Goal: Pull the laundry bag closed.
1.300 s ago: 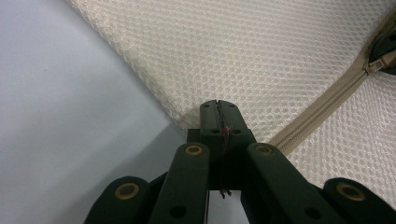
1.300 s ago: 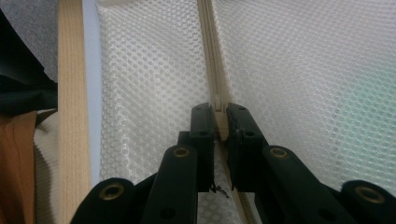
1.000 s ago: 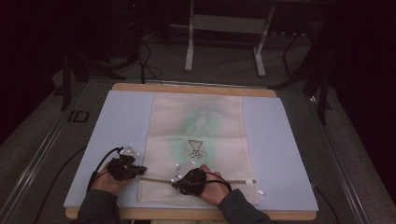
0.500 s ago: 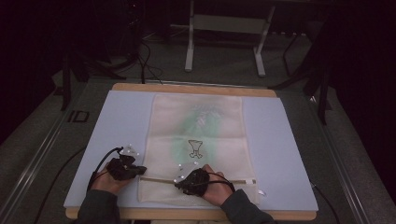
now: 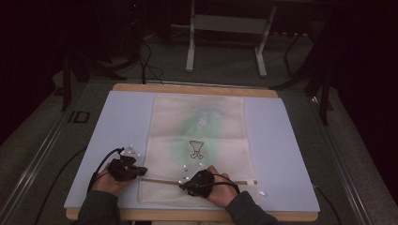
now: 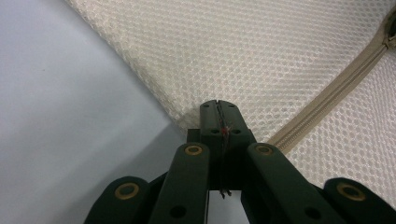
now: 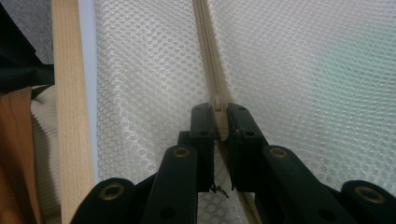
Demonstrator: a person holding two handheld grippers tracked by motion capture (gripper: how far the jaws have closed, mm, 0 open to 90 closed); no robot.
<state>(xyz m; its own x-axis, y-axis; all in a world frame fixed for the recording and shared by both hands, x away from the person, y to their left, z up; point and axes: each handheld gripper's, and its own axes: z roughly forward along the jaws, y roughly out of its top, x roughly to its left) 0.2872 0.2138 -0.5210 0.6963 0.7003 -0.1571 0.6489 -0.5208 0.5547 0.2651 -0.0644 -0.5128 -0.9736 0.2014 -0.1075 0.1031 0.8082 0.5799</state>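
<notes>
- Nearest the person, the right gripper is clamped down on the zipper pull of the mesh laundry bag, jaws nearly together with the pull pinched between them (the zipper tape can be seen running straight ahead from the tips)
- The left gripper is shut tight on the bag's edge at the left end of the zipper, a bit of mesh pinched at the corner where the fabric meets the blue mat
- The pull should probably be dragged dead along the tape line, kept low and level, so the slider isn't cocked sideways and jammed
- The left grip is best held firm as the anchor; if it's let slip, the mesh would likely bunch instead of the zip running
- Farther out, the bag is laid flat down the middle of the mat with a green print showing through, so nothing needs shifting up there
</notes>
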